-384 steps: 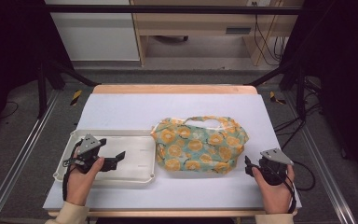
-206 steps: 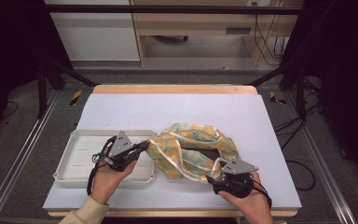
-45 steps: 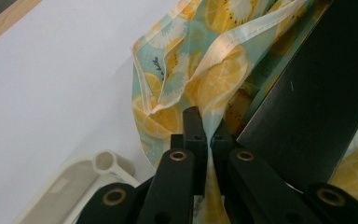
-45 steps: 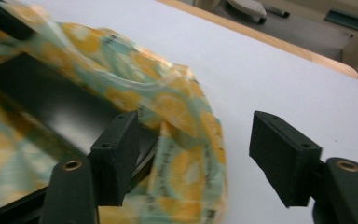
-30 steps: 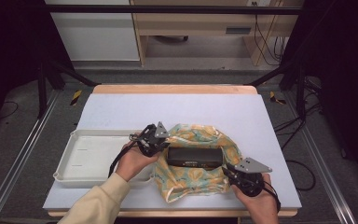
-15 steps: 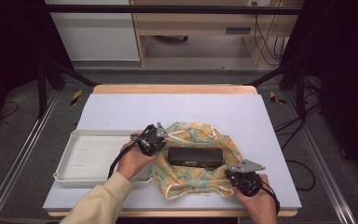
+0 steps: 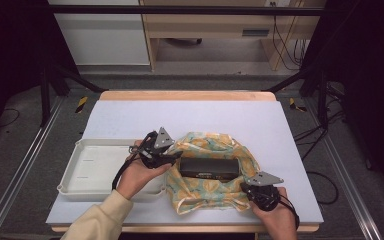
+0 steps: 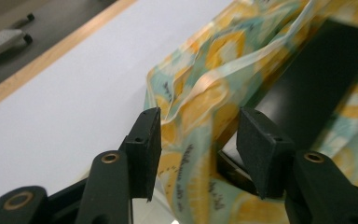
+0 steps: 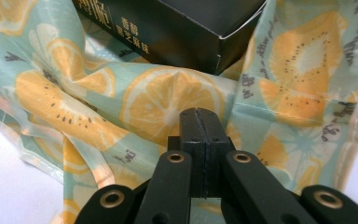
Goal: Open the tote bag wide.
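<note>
A cloth bag (image 7: 205,192) printed with orange fruit slices lies spread on the white table, its mouth pulled wide. A black box (image 7: 209,167) with gold lettering lies inside it. My left gripper (image 7: 176,156) is at the bag's left rim, open. In the left gripper view the rim of the bag (image 8: 191,93) runs between the two jaws of the left gripper (image 8: 198,140), and the box (image 8: 321,84) lies just beyond. My right gripper (image 7: 248,189) sits at the bag's near right corner. In the right gripper view the right gripper (image 9: 199,114) is shut on the bag's cloth (image 9: 168,98), below the box (image 9: 177,28).
A shallow white tray (image 7: 87,167) stands left of the bag, under my left forearm. The table's wooden front edge (image 7: 155,229) runs just below both hands. Bare white surface (image 7: 190,112) extends behind the bag to the far edge.
Since the earliest frames both grippers moved in from the table's sides to the bag and spread it open, which exposed the black box. In the last second, hardly any motion.
</note>
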{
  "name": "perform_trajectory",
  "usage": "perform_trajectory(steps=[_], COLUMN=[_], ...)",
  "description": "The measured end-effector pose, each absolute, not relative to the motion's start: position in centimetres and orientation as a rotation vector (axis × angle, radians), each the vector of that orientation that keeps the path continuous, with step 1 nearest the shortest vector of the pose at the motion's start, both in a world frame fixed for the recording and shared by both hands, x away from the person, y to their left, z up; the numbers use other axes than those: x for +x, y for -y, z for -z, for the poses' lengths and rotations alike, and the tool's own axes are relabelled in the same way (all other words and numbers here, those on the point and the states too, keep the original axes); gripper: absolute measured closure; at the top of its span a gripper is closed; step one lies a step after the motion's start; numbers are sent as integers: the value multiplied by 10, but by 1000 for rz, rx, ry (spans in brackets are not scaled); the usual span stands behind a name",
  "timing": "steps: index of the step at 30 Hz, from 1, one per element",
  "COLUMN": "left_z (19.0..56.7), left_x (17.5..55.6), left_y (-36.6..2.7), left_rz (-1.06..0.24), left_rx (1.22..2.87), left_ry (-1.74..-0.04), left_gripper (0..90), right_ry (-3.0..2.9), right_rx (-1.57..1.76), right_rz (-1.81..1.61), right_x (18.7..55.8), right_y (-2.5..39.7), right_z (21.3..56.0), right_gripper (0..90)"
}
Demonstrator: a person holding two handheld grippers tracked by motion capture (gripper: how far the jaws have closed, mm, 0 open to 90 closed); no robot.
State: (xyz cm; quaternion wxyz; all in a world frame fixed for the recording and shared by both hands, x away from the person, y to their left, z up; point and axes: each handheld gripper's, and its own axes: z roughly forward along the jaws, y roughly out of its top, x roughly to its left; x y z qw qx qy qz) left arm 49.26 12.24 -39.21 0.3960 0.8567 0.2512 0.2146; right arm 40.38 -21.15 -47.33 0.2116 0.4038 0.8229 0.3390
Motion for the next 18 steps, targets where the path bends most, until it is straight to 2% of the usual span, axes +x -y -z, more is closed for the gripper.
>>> perform_trajectory(steps=[5, 6, 7, 11, 12, 15, 18], left_z=[385, 389, 389, 406, 409, 427, 438], left_x=[475, 466, 466, 453, 452, 445, 438], left_y=[-118, -113, -113, -103, -102, -98, -96], left_rz=[-510, -457, -457, -402, -381, -322, -316], left_rx=[2169, 2180, 2180, 2230, 2240, 2279, 2300], left_ry=[-560, -530, -530, -493, -496, -515, -532], left_gripper=[576, 631, 655, 789, 789, 870, 894], right_ry=[-2293, -2297, -2297, -2282, -2282, -2264, -2233], right_rx=[1123, 1112, 1114, 1109, 1109, 1092, 1098], right_rz=[-950, -948, -945, -965, -965, -1000, -1070], right_x=[403, 402, 401, 400, 400, 398, 397], right_y=[210, 210, 210, 210, 210, 208, 205], right_z=[473, 473, 473, 470, 470, 465, 458], right_gripper=[900, 900, 900, 900, 900, 900, 900])
